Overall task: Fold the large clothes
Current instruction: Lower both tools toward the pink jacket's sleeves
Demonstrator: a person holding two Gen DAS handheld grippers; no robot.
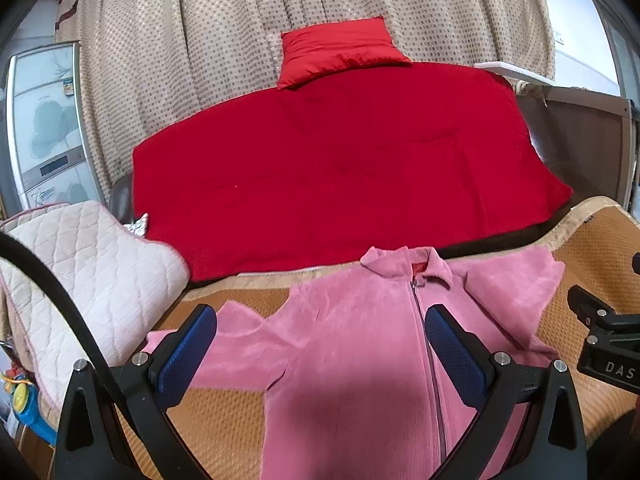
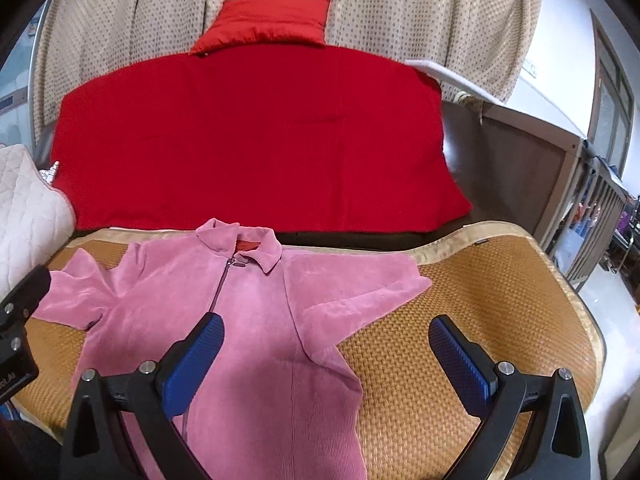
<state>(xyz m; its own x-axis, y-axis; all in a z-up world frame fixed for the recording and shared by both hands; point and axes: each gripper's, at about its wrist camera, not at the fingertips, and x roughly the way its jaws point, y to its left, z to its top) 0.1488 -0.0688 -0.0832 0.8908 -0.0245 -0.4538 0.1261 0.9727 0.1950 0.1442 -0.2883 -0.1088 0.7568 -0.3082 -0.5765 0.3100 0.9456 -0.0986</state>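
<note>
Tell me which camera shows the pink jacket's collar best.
The right wrist view: the collar lies unobstructed above the zipper, both flaps showing. The left wrist view also shows the collar, but more distorted.

A dotted beige curtain (image 1: 200,60) hangs behind a red blanket (image 1: 340,168) and red pillow (image 1: 340,50); a woven mat (image 2: 480,300) lies in front.

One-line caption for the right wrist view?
Open right gripper hovers above a pink zip jacket spread flat on a woven mat.
</note>
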